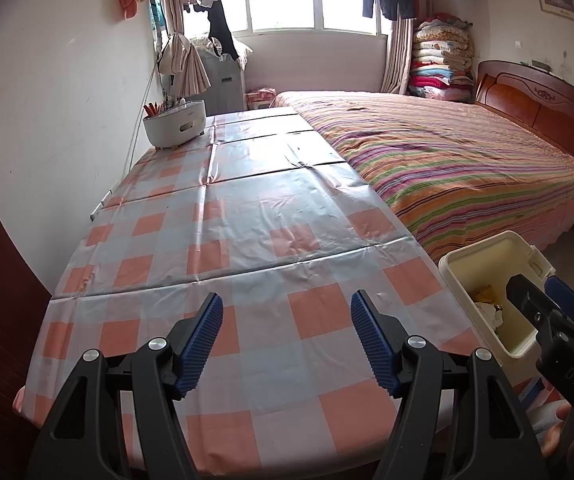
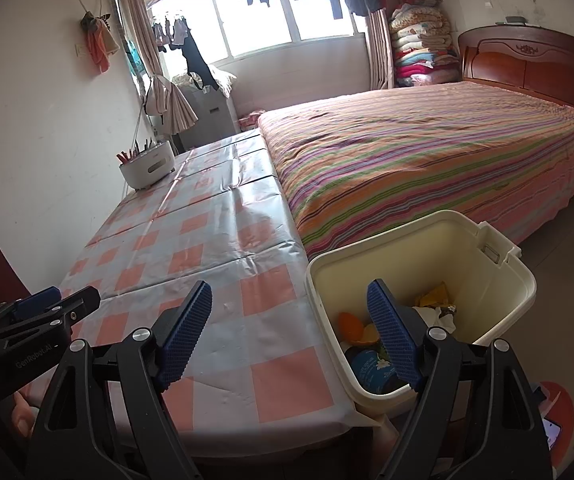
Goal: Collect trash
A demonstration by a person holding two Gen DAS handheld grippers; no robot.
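Leftmost, a white wall runs along the far-reaching table (image 1: 247,216), whose orange-and-pale checked plastic cloth lies bare apart from a white tub (image 1: 175,124) of upright sticks standing far back against that wall. Near the table's close edge the left gripper (image 1: 287,340) hovers over the cloth with its blue ribbed pads spread well apart and nothing between them. Seen from the right wrist camera, the black body of that gripper carries pale lettering that reads "GenRobot.AI".

Further right, just beside the table's right edge, a cream plastic bin (image 2: 499,276) stands open-topped on the floor. Inside it lies the trash (image 2: 371,364): an orange peel-like piece, a round dark-blue lid or tin with small pale writing too fine to read, a crumpled yellow wrapper and some white paper. The right gripper (image 2: 289,336) hangs above the seam between table and bin, its left pad over the cloth and its right pad over the bin's mouth; the jaws stand wide and hold nothing. From the left wrist camera, its black housing shows the letters "DAS", the rest cut off.

Right of the bin stretches a bed (image 2: 427,148) under a striped multicolour cover, with a carved red-brown headboard (image 2: 527,60) at the far right and folded quilts (image 2: 423,44) stacked by the window.
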